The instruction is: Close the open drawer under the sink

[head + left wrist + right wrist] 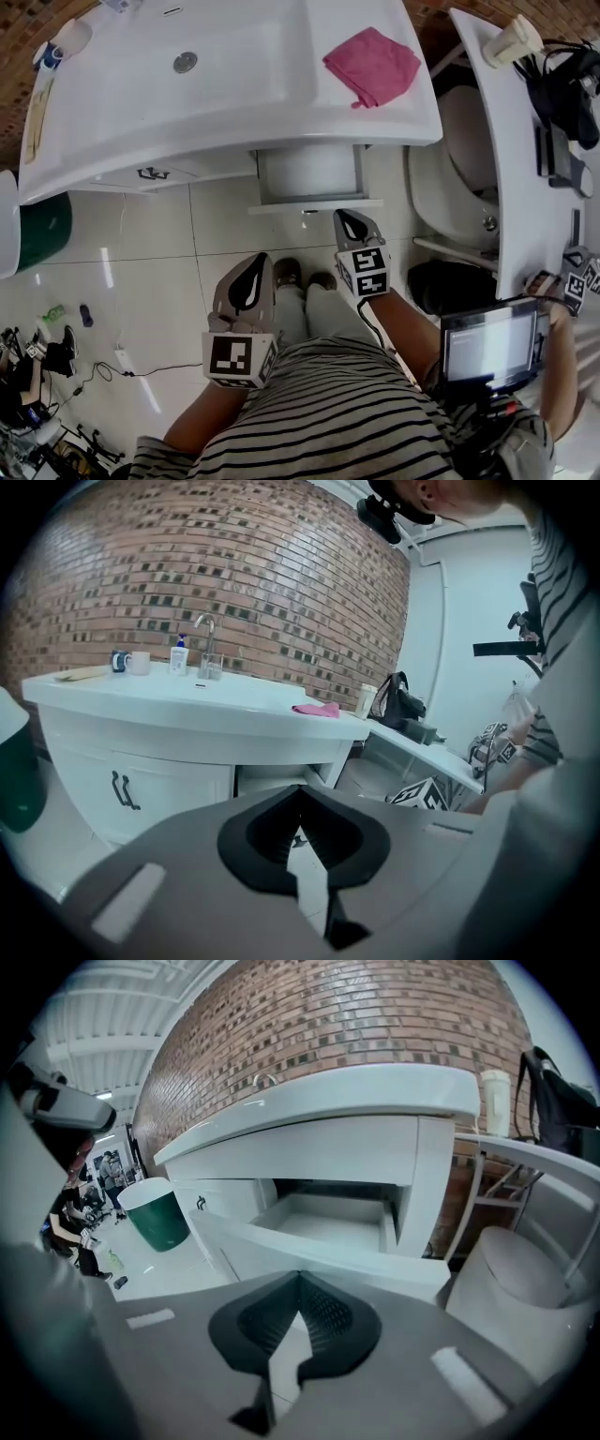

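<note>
Glossy tile floor (150, 262), boxy white drawer (309, 174) open

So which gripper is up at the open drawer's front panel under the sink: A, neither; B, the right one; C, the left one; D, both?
B: the right gripper sits right by the drawer front, while the left gripper hangs back over the floor tiles.

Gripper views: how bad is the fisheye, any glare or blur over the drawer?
Right gripper view: heavy fisheye, dark corners; the drawer front bows but is sharp, evenly lit. Left gripper view: same bowing; the left gripper looms soft up close, covering part of the drawer. Head view: mild distortion, glare streaks on the floor tiles, none on the drawer.
</note>
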`<state>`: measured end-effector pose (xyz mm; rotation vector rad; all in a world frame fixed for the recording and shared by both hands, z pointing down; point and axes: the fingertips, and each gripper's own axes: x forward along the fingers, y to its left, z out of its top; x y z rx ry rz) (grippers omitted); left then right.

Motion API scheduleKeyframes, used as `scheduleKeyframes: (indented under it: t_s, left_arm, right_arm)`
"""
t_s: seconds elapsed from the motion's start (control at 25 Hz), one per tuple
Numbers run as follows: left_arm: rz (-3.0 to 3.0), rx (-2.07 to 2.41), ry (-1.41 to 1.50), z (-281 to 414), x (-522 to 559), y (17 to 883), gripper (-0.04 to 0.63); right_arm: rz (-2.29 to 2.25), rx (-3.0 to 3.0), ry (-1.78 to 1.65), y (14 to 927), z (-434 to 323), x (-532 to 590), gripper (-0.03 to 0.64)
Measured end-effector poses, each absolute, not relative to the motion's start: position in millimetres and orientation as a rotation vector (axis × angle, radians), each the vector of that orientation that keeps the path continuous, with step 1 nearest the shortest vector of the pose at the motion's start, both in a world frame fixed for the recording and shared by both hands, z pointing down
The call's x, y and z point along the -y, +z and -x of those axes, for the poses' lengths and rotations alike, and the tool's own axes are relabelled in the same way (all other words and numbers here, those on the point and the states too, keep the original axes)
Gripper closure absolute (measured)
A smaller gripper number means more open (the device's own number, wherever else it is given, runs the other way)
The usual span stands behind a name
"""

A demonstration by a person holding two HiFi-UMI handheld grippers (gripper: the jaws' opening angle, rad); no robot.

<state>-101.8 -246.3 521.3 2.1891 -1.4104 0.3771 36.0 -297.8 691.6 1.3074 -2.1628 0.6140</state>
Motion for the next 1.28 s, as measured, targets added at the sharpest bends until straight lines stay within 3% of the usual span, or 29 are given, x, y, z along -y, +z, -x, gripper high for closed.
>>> scheduleKeyframes:
  t_s: [0.84,1.08,1.28]
  left_arm:
    - [-2.135,1.505,0.418,141.7,262.5,530.9,0.581]
    - [-2.145,1.560,0.418,149.9,245.3,515.6,0.581]
    - [-2.128,1.617,0.394,154.2,223.5,483.4,0.581]
  right_arm:
    - [-1.414,2.191,0.530,691.4,-33.5,439.6,0.617]
    - [-1.428,2.220,0.470,679.8,-34.7,441.6,0.617]
    - [-1.412,2.306,0.426,611.4,-26.1,396.5,0.617]
